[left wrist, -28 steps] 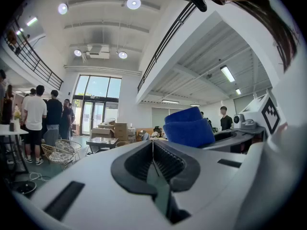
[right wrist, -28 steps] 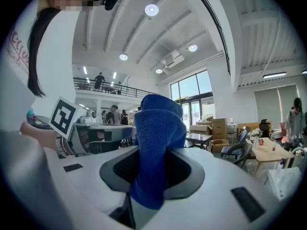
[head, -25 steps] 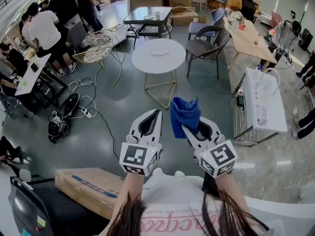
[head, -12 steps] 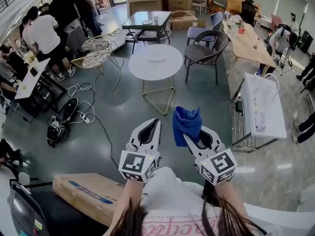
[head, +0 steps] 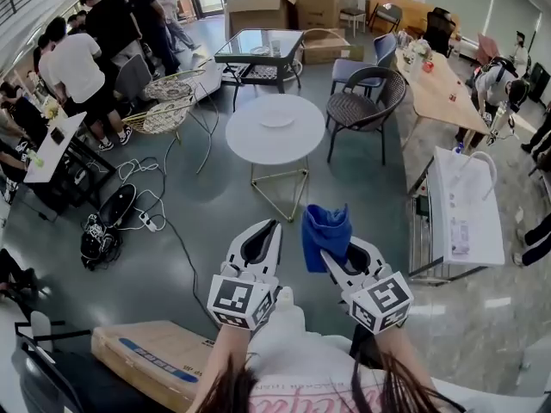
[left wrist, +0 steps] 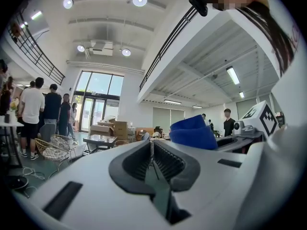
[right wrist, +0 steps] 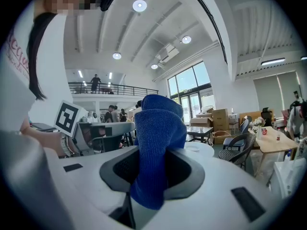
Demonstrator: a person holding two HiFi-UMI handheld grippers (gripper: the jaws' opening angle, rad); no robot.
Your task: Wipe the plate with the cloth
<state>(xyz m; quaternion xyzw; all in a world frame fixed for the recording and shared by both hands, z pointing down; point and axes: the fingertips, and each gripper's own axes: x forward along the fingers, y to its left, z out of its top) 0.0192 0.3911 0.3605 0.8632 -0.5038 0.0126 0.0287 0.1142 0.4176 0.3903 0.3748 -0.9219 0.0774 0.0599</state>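
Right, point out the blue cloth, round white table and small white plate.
Blue cloth (right wrist: 158, 143), right gripper view, middle.
Round white table (head: 254, 144), head view, bare top.
Small white plate (head: 277, 120), head view, centre.

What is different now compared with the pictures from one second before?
The round white table with the plate now lies lower in the head view, nearer both hand-held grippers. Nothing was taken or released. The right hand-held gripper stays shut on the blue cloth; the left hand-held gripper stays shut, empty.
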